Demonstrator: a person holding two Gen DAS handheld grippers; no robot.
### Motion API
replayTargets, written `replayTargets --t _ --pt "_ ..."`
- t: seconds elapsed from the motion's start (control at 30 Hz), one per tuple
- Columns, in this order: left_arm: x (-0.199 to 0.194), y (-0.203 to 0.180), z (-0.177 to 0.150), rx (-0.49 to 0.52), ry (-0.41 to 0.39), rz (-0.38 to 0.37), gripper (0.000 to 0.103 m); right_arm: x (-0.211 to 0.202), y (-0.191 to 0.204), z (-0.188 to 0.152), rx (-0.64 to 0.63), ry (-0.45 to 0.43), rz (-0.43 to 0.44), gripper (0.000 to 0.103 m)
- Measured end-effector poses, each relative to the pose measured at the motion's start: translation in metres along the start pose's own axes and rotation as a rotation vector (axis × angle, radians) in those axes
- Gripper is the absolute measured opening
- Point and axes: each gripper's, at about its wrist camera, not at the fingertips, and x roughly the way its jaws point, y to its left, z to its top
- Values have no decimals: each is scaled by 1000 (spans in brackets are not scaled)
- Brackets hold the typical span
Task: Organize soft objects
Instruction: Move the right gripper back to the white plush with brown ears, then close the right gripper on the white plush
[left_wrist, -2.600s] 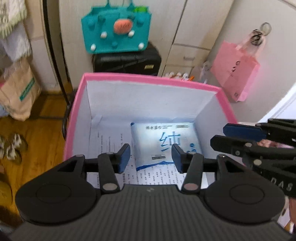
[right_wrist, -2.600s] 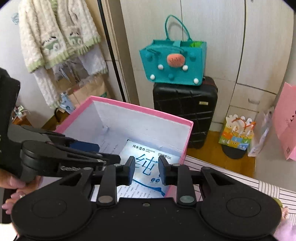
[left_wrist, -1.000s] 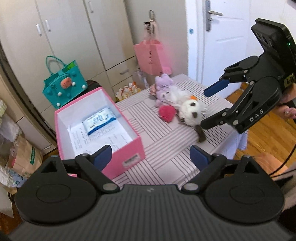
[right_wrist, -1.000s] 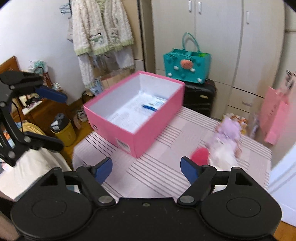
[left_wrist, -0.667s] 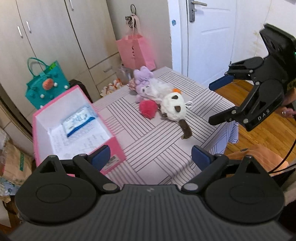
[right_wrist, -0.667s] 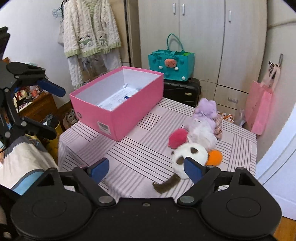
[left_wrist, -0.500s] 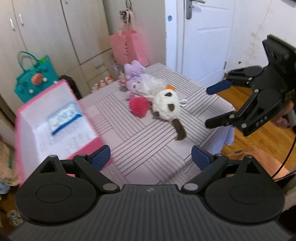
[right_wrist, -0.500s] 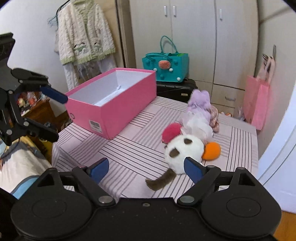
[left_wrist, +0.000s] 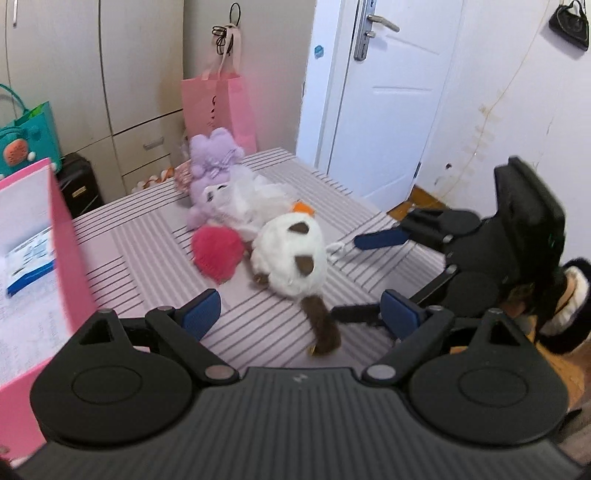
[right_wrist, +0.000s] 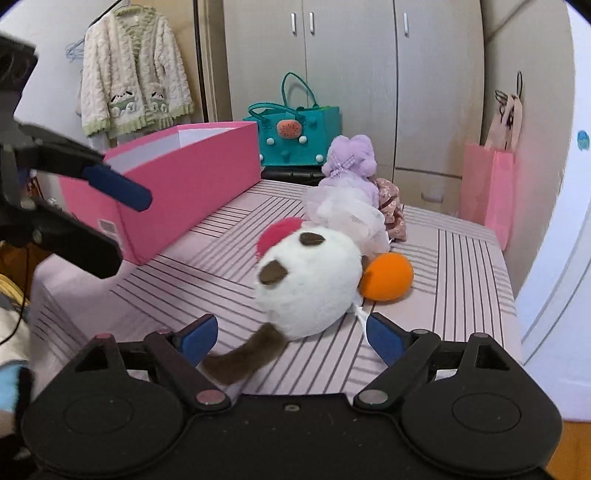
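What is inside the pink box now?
In the left wrist view, the pink box holds a blue and white packet lying on printed paper. The rest of its floor is out of frame, so I cannot tell.

We are looking at a home bedroom: built-in wardrobes (right_wrist: 354, 74) are lining the wall, a knitted cardigan (right_wrist: 133, 70) is hanging on a hanger, a suitcase (left_wrist: 79, 184) is standing by the wardrobes, and a white door (left_wrist: 384, 92) is standing shut.
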Motion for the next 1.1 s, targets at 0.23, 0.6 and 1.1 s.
replayTargets --t 0.23,0.6,1.1 --pt "51 8 11 -55 -17 -35 92 25 -8 -2 -35 -39 -11 90" --pt "99 22 6 -148 2 -77 84 41 -10 -4 -24 -38 -3 77" --pt "111 23 -6 -181 12 -26 57 40 1 -10 -55 -63 -36 63"
